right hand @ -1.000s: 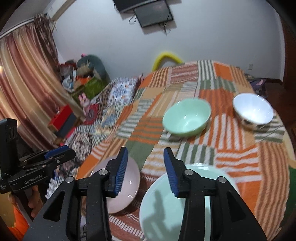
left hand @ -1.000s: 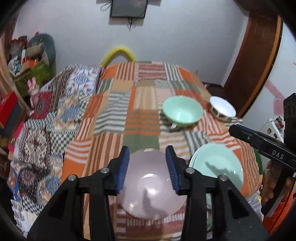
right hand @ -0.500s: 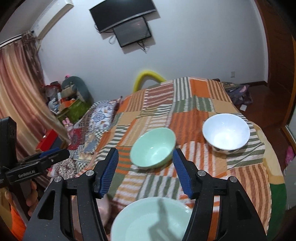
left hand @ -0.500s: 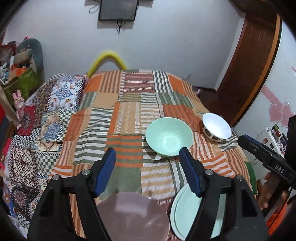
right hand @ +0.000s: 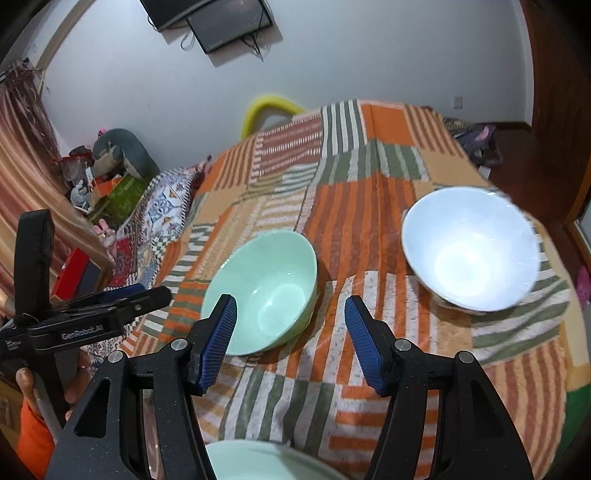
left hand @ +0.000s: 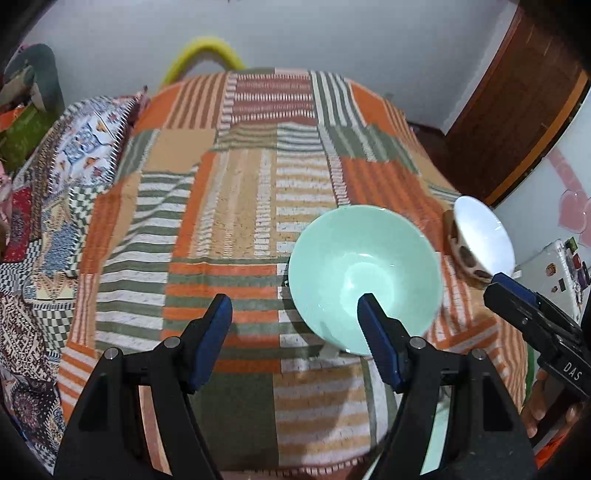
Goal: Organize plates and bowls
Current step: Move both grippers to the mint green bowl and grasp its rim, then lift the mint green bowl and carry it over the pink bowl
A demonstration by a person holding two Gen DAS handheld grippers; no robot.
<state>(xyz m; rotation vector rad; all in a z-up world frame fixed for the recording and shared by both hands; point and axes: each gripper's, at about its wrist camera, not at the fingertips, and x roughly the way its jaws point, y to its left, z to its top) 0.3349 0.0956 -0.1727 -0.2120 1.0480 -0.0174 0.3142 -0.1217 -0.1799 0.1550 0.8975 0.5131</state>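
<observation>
Left wrist view: green bowl (left hand: 364,273), glossy, empty, upright on the bed (left hand: 236,206). Left claw (left hand: 295,336) half open, holding nothing.

Right wrist view: white bowl (right hand: 469,251) empty, right of the green bowl. Right claw (right hand: 290,332) half open, holding nothing.

Home bedroom: bed under patchwork blanket (left hand: 240,221), wall television (right hand: 221,22), curtain (right hand: 22,147), wooden door (left hand: 517,110).

bed (left hand: 240,206) | green bowl (right hand: 266,288) | white bowl (right hand: 469,247) | green plate (right hand: 258,461)
</observation>
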